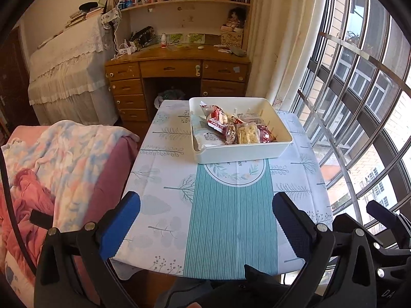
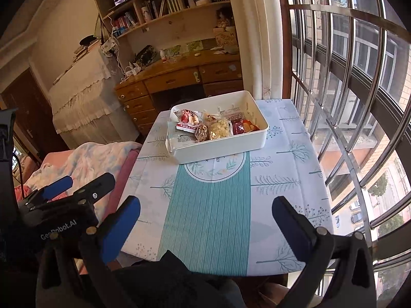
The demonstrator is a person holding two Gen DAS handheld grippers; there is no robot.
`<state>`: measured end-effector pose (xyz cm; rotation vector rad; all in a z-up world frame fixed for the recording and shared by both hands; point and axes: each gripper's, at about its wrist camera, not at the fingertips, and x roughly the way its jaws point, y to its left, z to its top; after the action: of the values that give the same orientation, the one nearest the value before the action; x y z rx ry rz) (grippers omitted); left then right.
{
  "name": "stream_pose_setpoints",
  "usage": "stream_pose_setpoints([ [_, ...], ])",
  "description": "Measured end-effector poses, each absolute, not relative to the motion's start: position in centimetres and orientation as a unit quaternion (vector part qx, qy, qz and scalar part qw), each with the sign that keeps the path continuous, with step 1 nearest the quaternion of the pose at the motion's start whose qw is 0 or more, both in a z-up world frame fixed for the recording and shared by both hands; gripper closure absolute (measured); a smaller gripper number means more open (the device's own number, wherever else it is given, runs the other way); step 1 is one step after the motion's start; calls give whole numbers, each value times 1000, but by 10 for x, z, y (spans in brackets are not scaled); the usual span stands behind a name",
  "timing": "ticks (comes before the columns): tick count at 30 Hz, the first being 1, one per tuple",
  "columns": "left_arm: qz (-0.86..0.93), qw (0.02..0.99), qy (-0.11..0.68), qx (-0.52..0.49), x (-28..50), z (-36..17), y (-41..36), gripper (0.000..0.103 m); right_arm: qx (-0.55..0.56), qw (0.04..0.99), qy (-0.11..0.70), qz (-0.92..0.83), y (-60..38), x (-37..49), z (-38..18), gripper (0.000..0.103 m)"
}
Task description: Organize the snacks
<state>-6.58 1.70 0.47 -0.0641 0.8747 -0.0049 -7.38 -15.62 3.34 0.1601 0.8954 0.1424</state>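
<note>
A white rectangular bin (image 1: 241, 152) stands at the far middle of the small table; it also shows in the right wrist view (image 2: 221, 147). Several wrapped snacks (image 1: 231, 125) lie inside it, red, white and clear packets (image 2: 213, 127). My left gripper (image 1: 205, 220) is open and empty, held above the table's near edge, well short of the bin. My right gripper (image 2: 205, 218) is open and empty too, also near the front edge. The left gripper (image 2: 61, 192) shows at the left in the right wrist view.
The table carries a white and teal leaf-print cloth (image 1: 231, 218). A sofa with a pink and blue blanket (image 1: 64, 154) lies to the left. A barred window (image 1: 359, 102) runs along the right. A wooden desk (image 1: 177, 77) with shelves stands behind.
</note>
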Motion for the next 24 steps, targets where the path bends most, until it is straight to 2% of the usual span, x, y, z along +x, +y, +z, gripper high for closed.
stream_pose_setpoints([
  [24,-13,910,413,-22,-63,9,1,1,87,889,445,65,-163,-72,25,0],
])
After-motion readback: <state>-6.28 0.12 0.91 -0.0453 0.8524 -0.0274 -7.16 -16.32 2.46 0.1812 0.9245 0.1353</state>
